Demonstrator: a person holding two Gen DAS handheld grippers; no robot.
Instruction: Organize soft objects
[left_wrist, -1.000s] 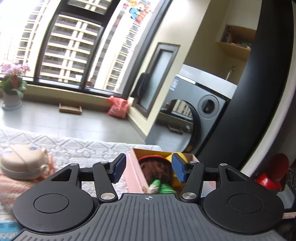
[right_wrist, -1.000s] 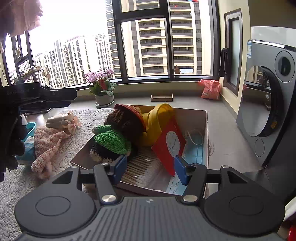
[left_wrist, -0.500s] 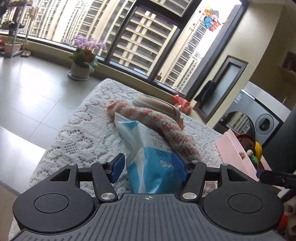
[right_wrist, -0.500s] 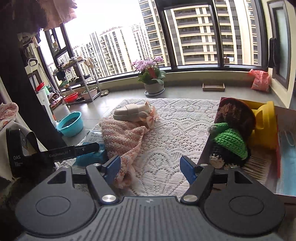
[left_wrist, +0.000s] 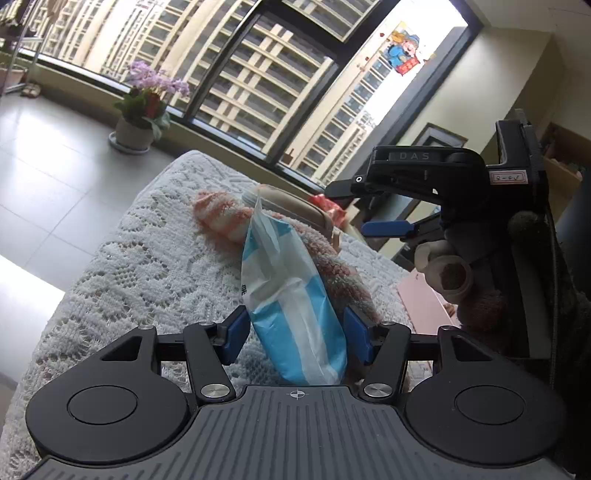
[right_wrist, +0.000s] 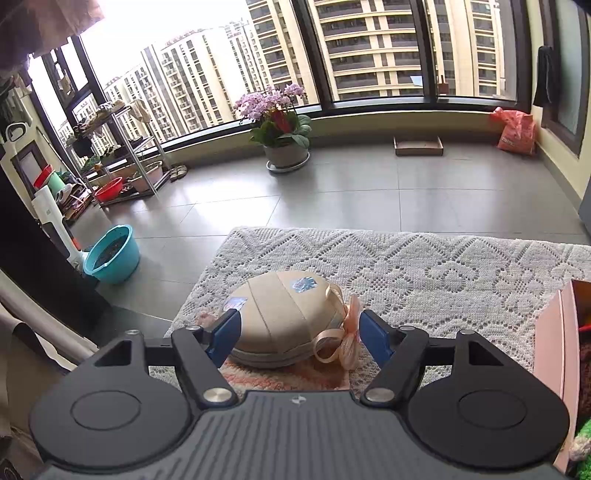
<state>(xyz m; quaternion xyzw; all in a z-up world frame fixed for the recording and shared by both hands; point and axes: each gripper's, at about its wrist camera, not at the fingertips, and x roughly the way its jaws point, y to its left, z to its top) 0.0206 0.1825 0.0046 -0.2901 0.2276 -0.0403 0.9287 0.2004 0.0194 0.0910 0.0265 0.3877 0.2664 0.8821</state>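
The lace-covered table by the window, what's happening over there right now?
A person is tidying soft things with handheld tongs. The left tongs straddle a blue and white packet on the lace cloth, not visibly squeezing it. The right tongs, which just opened wider, frame a beige pouch with a ribbon. A pink box waits alongside.

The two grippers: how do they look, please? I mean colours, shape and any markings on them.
The left gripper and the right gripper look alike: a black ribbed body, two round black discs, black finger arms with silver screws, and blue pads. From the left wrist view, the right gripper shows raised letters "DAS" and a small pink label with handwriting. A fuzzy grey glove holds it.
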